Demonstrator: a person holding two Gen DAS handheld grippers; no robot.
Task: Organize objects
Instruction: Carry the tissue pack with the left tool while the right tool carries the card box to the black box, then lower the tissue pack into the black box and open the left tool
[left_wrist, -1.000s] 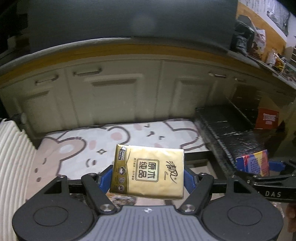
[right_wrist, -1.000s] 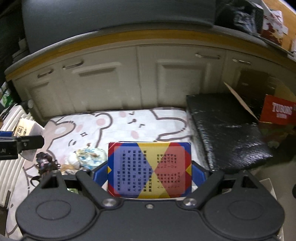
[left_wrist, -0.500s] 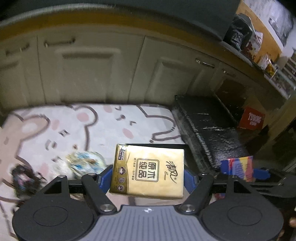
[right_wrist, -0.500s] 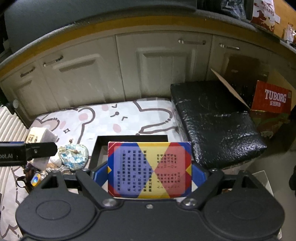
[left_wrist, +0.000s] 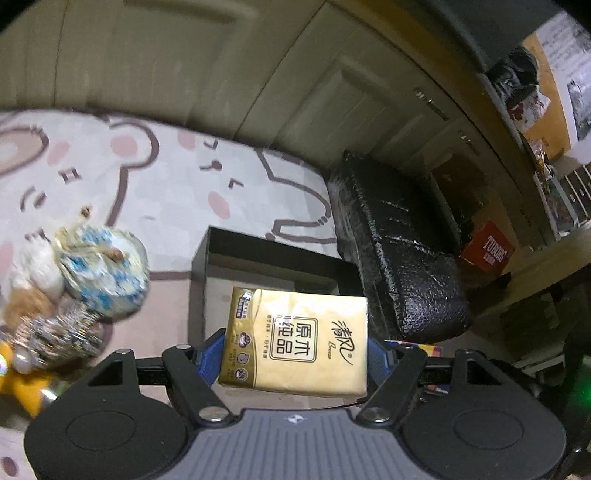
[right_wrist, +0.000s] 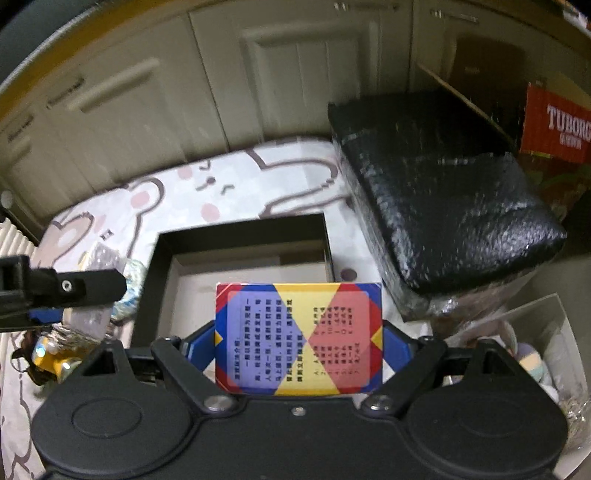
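Note:
My left gripper (left_wrist: 295, 350) is shut on a gold tissue pack (left_wrist: 297, 341) and holds it above the near edge of an open black box (left_wrist: 258, 254) on the bear-print mat. My right gripper (right_wrist: 298, 341) is shut on a colourful card box (right_wrist: 298, 338) with red, yellow and blue panels, held over the same black box (right_wrist: 240, 230). The left gripper's finger (right_wrist: 62, 290) shows at the left of the right wrist view. The black box's pale floor looks bare where it shows.
A blue-and-white pouch (left_wrist: 105, 269), a glittery item (left_wrist: 59, 338) and a yellow toy (left_wrist: 22, 384) lie left of the box. A black wrapped cushion (right_wrist: 443, 192) sits to the right, a red Tuborg carton (right_wrist: 557, 127) behind it, a white bin (right_wrist: 535, 354) at near right. Cabinet doors stand behind.
Both grippers have moved forward and down over the mat with their loads. The black box has come into view and now lies just below both held items.

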